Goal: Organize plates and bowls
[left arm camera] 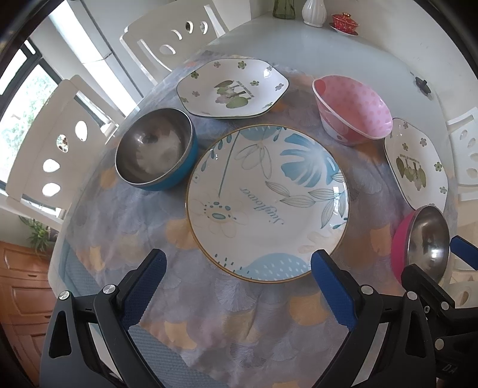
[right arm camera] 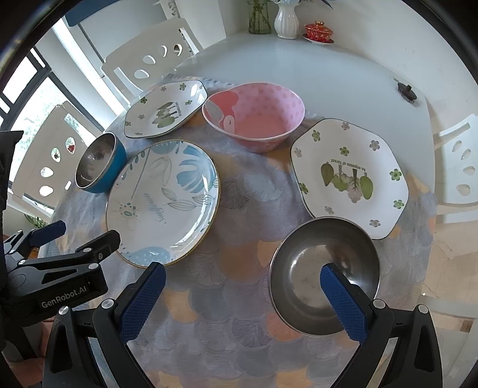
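Floral cloth (right arm camera: 239,244) underneath; from left: blue steel bowl (right arm camera: 98,164), round leaf-print plate (right arm camera: 162,203), pink-sided steel bowl (right arm camera: 324,277). Left gripper (left arm camera: 239,286) and right gripper (right arm camera: 243,301) both spread, empty. Plate looks glazed, slick, breakable: pinch its rim.

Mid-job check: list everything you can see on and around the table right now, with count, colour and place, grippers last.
Round plate: 1, white with blue leaves, centre-left of cloth.
Hexagonal plates: 2, white with green flowers, far left and right.
Pink bowl: 1, dotted, far centre.
Steel bowl, blue outside: 1, left.
Steel bowl, pink outside: 1, near right.
Tablecloth: 1, lilac-orange.
Vases: 2, white, green, far edge.
Red lidded cup: 1, beside them.
Chairs: white, around.
Left hand-held gripper: open, empty.
Right hand-held gripper: open, empty.
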The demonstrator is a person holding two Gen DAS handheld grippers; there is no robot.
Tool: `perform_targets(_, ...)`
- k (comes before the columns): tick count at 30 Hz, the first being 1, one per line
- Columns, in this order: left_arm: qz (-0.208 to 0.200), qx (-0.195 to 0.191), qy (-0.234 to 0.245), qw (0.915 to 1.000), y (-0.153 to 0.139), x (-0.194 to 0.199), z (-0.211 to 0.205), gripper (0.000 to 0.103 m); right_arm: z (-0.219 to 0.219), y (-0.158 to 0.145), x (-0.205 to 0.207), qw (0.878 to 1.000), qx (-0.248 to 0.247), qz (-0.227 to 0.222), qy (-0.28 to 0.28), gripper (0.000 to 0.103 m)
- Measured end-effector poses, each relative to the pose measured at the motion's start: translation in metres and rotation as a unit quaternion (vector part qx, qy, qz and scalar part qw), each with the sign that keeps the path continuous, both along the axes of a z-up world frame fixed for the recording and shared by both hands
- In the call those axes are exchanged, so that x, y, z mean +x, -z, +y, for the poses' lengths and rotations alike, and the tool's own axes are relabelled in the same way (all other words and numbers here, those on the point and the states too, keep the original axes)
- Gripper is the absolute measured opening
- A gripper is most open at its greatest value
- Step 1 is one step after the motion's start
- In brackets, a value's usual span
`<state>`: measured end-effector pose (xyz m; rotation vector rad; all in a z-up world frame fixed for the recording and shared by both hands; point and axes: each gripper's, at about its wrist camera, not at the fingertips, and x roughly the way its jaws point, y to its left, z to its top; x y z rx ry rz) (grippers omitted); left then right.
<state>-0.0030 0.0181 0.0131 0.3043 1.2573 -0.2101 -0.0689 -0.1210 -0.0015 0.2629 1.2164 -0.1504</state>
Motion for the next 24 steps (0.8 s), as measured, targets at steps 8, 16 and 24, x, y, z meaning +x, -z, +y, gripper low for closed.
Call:
perform_targets(8, -0.001, 0.0, 0.0, 1.0, -0.0003, -0.0005, 0.0023, 0.097, 0.003, -0.0002, 0.0023, 1.0, 0.001, 0.001, -0.004, 0.103)
perform_targets(16, -0.006, 0.001, 0.001, 1.0, -0.0009, -0.0008, 0.0046, 0.097, 0.0048, -0.0002, 0.0033, 1.0, -0.003, 0.006, -0.002, 0.103)
perform_targets(24, 0.001, -0.008, 0.005, 1.0, 0.0013, 0.0006, 0.0051, 0.097, 0.0053, -0.0018, 0.0032, 1.0, -0.003, 0.006, -0.001, 0.103)
